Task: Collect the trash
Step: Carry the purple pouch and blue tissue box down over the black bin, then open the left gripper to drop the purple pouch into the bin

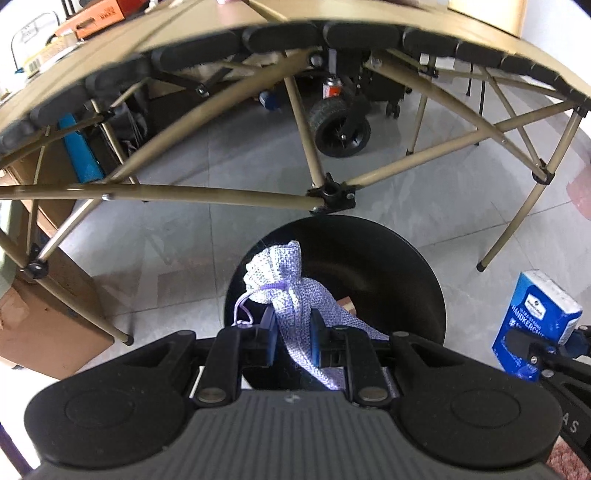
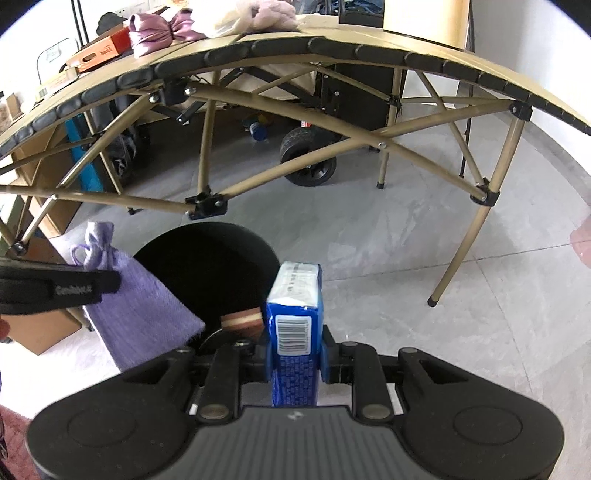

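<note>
Left wrist view: the left claw (image 1: 291, 341) pinches a lilac drawstring pouch (image 1: 291, 295) at lower centre, its neck hanging over the black bin (image 1: 388, 266) on the grey floor. At right edge, the blue tissue pack (image 1: 535, 321) shows in the other claw.

Right wrist view: the right claw (image 2: 295, 354) is pressed onto the tissue pack (image 2: 295, 314), barcode up, just right of the bin (image 2: 207, 273). Only here a striped block (image 2: 242, 323) shows inside the bin, and cloth bundles (image 2: 162, 33) on the tabletop (image 2: 332, 40), top. The pouch (image 2: 129, 306) hangs at left.
</note>
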A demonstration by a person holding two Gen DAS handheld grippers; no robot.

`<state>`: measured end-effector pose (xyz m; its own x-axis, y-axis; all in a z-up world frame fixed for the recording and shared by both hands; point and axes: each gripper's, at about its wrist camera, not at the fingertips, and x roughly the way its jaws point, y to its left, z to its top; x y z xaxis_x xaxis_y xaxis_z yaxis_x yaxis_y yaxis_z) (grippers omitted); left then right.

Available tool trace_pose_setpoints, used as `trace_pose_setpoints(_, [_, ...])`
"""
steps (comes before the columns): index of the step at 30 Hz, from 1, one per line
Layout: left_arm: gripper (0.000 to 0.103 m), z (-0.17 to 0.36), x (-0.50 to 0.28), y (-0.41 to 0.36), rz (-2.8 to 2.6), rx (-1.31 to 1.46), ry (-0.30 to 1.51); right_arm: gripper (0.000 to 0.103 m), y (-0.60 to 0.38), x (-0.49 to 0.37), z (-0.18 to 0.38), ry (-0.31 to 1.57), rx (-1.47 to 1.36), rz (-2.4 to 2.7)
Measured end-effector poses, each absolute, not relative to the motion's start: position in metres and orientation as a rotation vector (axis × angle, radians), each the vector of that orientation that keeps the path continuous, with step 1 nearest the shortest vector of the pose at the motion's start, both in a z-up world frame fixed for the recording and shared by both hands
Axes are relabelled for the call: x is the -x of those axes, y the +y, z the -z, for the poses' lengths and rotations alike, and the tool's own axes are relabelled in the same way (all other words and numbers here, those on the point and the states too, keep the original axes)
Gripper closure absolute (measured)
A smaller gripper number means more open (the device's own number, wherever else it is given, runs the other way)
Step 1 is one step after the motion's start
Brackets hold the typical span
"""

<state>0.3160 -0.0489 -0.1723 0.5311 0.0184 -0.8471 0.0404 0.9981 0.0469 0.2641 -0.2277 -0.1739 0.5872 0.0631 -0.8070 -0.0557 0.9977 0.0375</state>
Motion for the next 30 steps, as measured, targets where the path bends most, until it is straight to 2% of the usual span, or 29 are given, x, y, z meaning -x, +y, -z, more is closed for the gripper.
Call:
trace_pose_setpoints(16, [0.085, 0.196, -0.347, -0.062, -0.048, -0.029, 1.122, 0.081, -0.246, -0.283, 0.179, 0.958, -0.043, 0.001])
trace_pose_setpoints(27, [0.084, 0.199, -0.353, -0.064, -0.08, -0.023, 1.127, 0.081, -0.251, -0.287, 0.183, 0.971, -0.055, 0.018])
trace_pose_setpoints(28, [0.082, 0.199, -0.353, -0.064, -0.083, -0.026, 1.125, 0.081, -0.25, -0.287, 0.183, 0.971, -0.056, 0.018])
trace_pose_setpoints(30, [0.065, 0.199, -0.354, -0.064, -0.085, -0.03, 1.126, 0.081, -0.25, -0.287, 0.183, 0.971, -0.056, 0.017])
